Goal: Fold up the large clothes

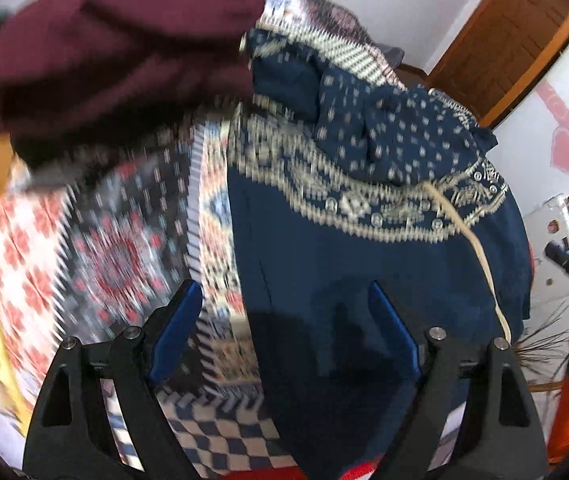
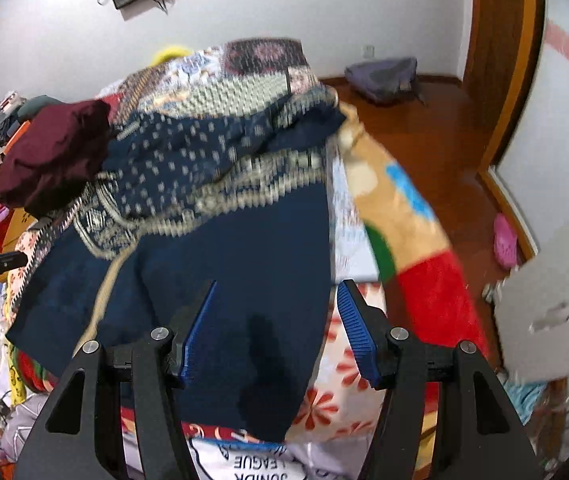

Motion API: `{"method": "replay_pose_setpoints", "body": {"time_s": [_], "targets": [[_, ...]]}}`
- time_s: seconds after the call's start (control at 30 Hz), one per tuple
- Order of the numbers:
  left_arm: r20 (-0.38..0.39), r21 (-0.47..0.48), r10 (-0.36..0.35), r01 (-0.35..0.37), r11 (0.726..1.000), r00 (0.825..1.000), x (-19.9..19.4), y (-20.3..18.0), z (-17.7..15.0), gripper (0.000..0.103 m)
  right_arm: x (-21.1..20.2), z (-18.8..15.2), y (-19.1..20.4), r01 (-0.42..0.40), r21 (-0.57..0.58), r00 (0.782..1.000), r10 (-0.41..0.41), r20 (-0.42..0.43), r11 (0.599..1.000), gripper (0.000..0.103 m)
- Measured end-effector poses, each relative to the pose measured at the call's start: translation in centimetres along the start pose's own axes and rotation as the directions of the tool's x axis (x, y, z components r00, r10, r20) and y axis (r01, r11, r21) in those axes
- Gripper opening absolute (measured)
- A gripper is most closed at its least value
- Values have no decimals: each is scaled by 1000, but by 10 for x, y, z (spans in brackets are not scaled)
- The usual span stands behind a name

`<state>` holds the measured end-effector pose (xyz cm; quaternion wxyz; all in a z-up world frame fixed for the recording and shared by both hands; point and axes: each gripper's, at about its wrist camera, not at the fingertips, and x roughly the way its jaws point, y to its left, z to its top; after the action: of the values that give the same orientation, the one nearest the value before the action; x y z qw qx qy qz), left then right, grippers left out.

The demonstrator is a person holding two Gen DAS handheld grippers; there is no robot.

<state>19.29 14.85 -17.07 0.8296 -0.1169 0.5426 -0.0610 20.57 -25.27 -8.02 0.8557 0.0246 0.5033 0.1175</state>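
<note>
A navy garment with a cream patterned band [image 1: 324, 256] lies partly folded on the patterned bed cover, with a dotted part bunched at its far end. It also shows in the right wrist view [image 2: 236, 264]. My left gripper [image 1: 284, 300] is open and empty, hovering over the garment's near left edge. My right gripper [image 2: 276, 300] is open and empty, over the garment's near right corner. A maroon garment [image 1: 116, 56] lies bunched at the far left, also in the right wrist view [image 2: 52, 152].
The bed carries a patterned cover [image 1: 116, 248] and a colourful blanket [image 2: 412, 248] at its right side. A wooden door [image 1: 508, 40] and wooden floor [image 2: 436, 136] lie beyond. A grey bag [image 2: 384, 74] sits by the far wall. Clutter fills the left side.
</note>
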Motion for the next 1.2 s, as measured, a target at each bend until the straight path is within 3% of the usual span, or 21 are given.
{"method": "replay_pose_setpoints", "body": {"time_s": [0.23,0.43,0.6,0.67,0.77,0.8,0.83,0.9,1.1,1.2], "targets": [[-75,-104,-65,57,993,995,23,14,-25,84,26,-24,-17,-33,111,996,42,-80,993,57],[-103,-124,-121,107,986,987,37,8,-35,84,29,-23,-12,-69,115,996,75,-50,991,59],[-74,-104,-174,166,981,982,34,-8,-34,84,33,-24,-8,-81,115,996,84,-22,990,59],[-63,-81,-181,176,981,981,32,-15,-33,77,32,-23,-10,-110,126,994,111,-1,986,55],[-50,-35,-148,146,989,988,28,-23,-28,56,25,-20,-4,-106,76,994,104,25,991,37],[-46,-27,-143,142,989,989,27,-23,-26,43,22,-18,-1,-126,58,992,124,33,990,25],[-39,-16,-139,139,990,989,24,-25,-23,31,20,-17,1,-160,47,987,158,33,986,20],[-25,-12,-143,143,990,989,22,-25,-18,21,19,-14,5,-169,36,985,167,39,985,16],[34,4,-197,197,980,980,6,-31,5,13,16,7,15,-213,6,975,212,62,977,9],[62,61,-179,175,983,982,-1,-40,25,13,8,30,17,-219,-18,970,220,107,976,9]]}}
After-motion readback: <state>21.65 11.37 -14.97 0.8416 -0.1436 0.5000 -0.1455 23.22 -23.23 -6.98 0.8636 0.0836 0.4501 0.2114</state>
